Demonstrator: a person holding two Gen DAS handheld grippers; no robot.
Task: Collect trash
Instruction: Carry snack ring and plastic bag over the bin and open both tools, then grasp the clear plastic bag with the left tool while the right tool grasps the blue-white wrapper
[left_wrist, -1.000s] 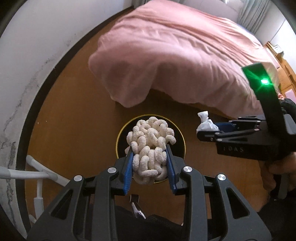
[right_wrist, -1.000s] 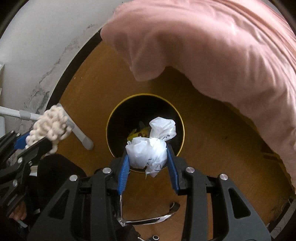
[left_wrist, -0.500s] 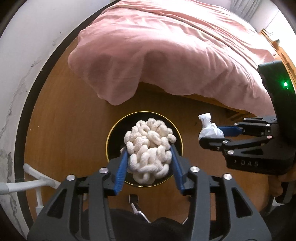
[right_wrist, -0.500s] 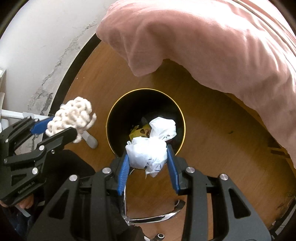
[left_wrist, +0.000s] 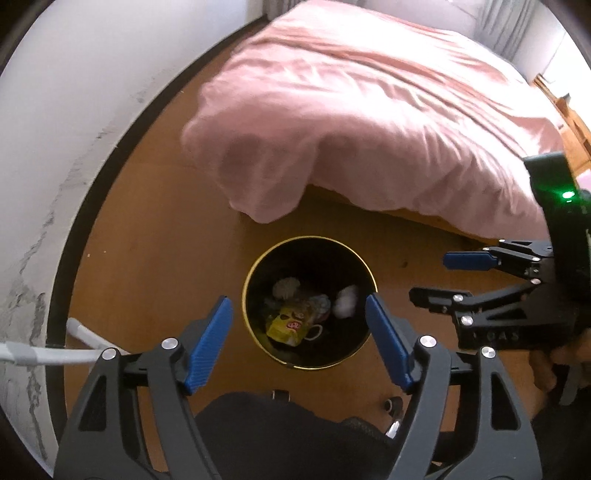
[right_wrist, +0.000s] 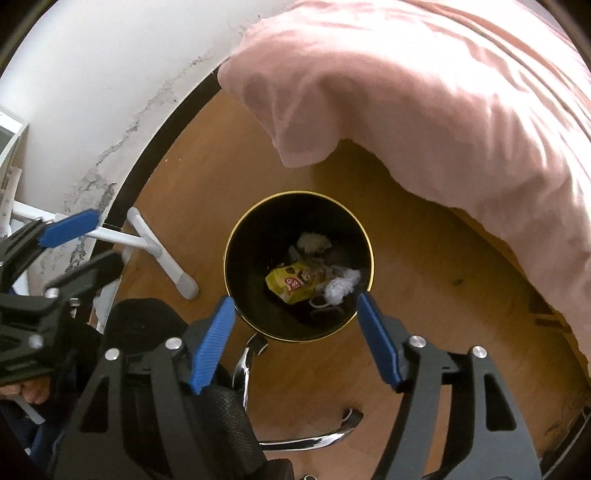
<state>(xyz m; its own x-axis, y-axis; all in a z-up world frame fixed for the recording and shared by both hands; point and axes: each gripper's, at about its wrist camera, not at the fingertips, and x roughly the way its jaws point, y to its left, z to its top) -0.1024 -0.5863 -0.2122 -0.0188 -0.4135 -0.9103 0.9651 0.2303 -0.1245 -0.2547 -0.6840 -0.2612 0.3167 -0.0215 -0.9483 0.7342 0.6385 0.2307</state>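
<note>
Trash inside bin

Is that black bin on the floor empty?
No. The bin holds a yellow wrapper and white crumpled paper.

Faint raised letters reading "DAS" stand on the black body of the right gripper, at the right. The yellow wrapper in the bin bears a red logo, too blurred to read.
</note>
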